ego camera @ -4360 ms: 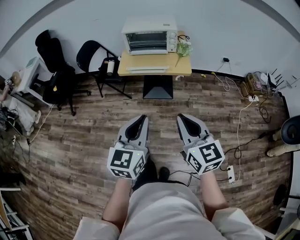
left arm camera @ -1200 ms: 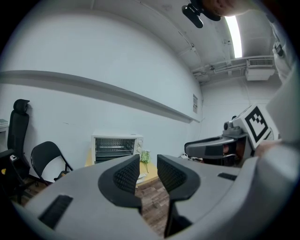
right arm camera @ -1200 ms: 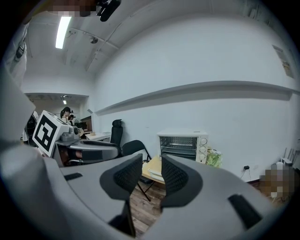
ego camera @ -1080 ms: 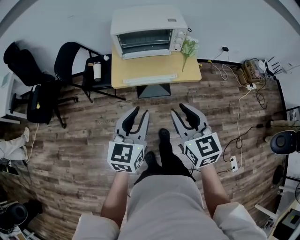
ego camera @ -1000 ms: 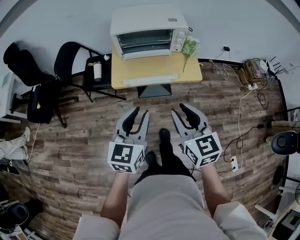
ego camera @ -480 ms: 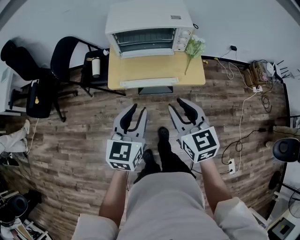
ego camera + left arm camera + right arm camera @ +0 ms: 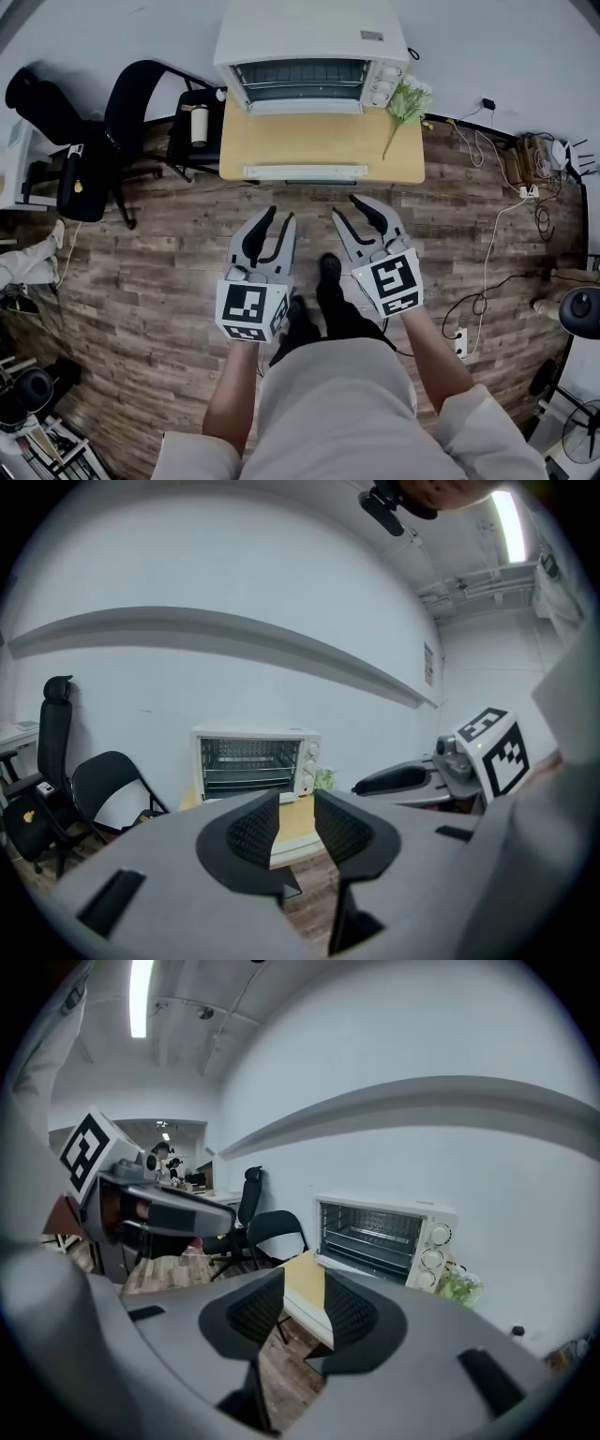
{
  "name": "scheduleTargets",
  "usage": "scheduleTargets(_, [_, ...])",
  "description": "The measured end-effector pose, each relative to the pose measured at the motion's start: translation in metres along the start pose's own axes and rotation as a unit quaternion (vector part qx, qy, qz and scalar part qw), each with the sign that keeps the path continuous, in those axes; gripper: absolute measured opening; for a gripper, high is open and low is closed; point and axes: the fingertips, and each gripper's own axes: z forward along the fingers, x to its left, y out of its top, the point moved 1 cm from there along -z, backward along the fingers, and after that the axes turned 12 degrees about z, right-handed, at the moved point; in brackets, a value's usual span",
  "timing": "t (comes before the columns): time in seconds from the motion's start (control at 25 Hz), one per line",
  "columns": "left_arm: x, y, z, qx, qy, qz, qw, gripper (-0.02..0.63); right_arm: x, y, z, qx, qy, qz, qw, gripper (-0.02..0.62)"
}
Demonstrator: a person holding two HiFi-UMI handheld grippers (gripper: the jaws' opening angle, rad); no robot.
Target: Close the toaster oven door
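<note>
A white toaster oven (image 7: 309, 52) stands at the back of a small wooden table (image 7: 394, 150). Its front is open and the wire racks show inside (image 7: 251, 764) (image 7: 380, 1232). A white bar (image 7: 305, 172), apparently the lowered door's handle, lies along the table's front edge. My left gripper (image 7: 279, 217) and right gripper (image 7: 349, 208) hover over the wood floor just short of the table. Both are open and hold nothing. In the left gripper view the jaws of the left gripper (image 7: 297, 803) frame the table's edge. The right gripper (image 7: 305, 1288) points at the oven's left side.
A black folding chair (image 7: 141, 94) with a bottle (image 7: 198, 125) stands left of the table, and a black office chair (image 7: 56, 141) further left. Green flowers (image 7: 405, 98) lie at the table's right corner. Cables and a power strip (image 7: 525, 178) run along the right wall.
The table and oven have come closer and larger in the head view. Both grippers stay side by side before the body, now nearer the table's front edge.
</note>
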Motion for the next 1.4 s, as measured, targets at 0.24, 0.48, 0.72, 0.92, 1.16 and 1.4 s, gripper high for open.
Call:
scheduleTargets(0.24, [0.008,-0.008,0.014,0.005,0.029,-0.005,0.9995,0.095,-0.011,-0.021,0.026,0.016,0.009,-0.061,0.998,0.120])
scheduleTargets(0.48, [0.011,-0.014,0.018,0.006,0.051,-0.008,0.9986,0.095,-0.015,-0.038,0.046,0.025,0.018,-0.115,0.993,0.120])
scheduleTargets(0.72, [0.007,-0.016,0.021,0.007,0.057,-0.008,0.9983,0.095,-0.017,-0.054,0.061,0.026,0.014,-0.163,0.986,0.124])
scheduleTargets(0.92, [0.010,-0.024,0.025,0.008,0.059,-0.010,0.9982,0.095,-0.018,-0.070,0.075,0.028,0.003,-0.201,0.979,0.127])
scheduleTargets(1.16, [0.014,-0.033,0.031,0.006,0.057,-0.006,0.9983,0.095,-0.018,-0.091,0.092,0.036,-0.001,-0.232,0.972,0.137])
scheduleTargets(1.4, [0.019,-0.050,0.038,0.014,0.059,-0.007,0.9981,0.095,-0.027,-0.110,0.113,0.036,-0.015,-0.271,0.962,0.143])
